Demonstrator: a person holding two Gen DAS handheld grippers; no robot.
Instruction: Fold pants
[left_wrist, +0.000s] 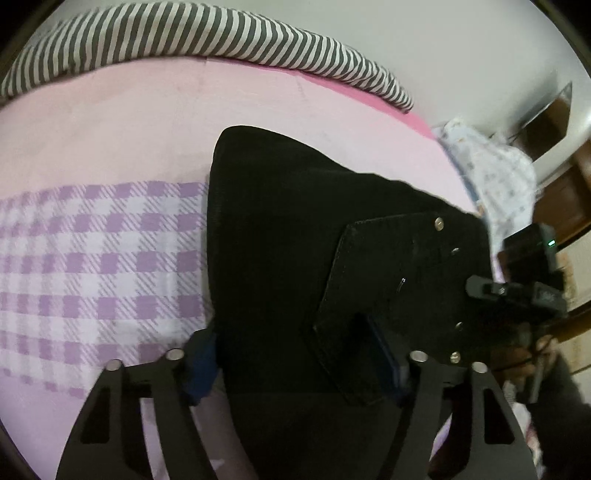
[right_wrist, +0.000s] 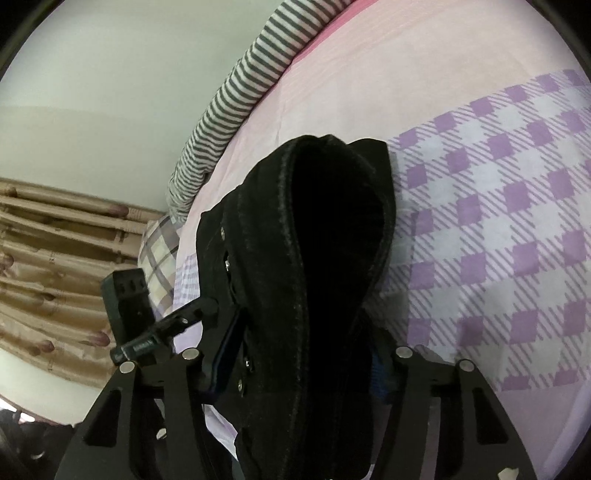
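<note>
Dim, soft indoor light, no glare. Strong fisheye bending and dark vignette at edges. Black denim pants (left_wrist: 295, 240) crushed to near-featureless shadow. Slight motion blur on pale patterned cloth (left_wrist: 491, 166) at right.
</note>
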